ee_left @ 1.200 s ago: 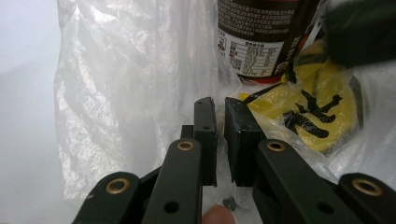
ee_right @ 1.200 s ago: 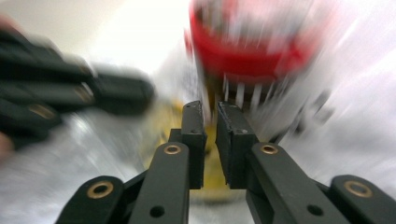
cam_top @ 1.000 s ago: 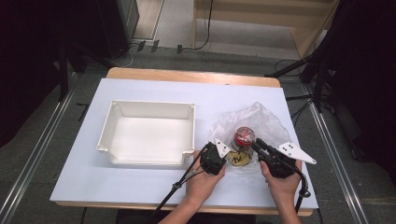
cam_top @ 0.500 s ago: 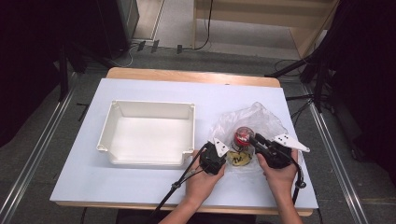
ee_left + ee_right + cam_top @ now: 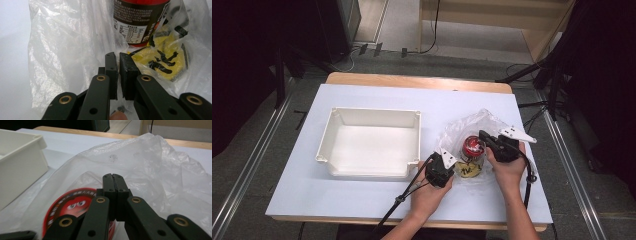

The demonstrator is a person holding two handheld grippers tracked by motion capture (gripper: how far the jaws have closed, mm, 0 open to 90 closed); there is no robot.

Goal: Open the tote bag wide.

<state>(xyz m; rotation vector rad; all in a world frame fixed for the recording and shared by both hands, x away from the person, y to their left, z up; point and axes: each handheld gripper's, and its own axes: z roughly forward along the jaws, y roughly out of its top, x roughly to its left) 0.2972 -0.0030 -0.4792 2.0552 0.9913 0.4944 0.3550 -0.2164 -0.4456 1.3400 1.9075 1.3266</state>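
Plastic bag (image 5: 482, 131) with the red-lidded can (image 5: 473, 146) is lying at the table's (image 5: 362, 95) four o'clock while the right hand-held gripper (image 5: 482, 135), jaws just closing onto film, is sliding inward from earlier; left hand-held gripper (image 5: 451, 169) is pinching the bag's edge.

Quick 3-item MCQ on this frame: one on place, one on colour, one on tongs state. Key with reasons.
1. Where does the white rectangular plastic bin sit relative to the clear crinkled plastic bag in the high view?
A. left of it
B. right of it
C. inside it

2. The round lid of the can inside the bag is
A. blue
B. red
C. green

3. The right tongs are
A. wide open
B. shut
C. gripping the bin

Key: A, the bin lies left of the bag on the table; B, the lid shows red with a cartoon face; B, the right gripper view shows the tips meeting, having just closed.
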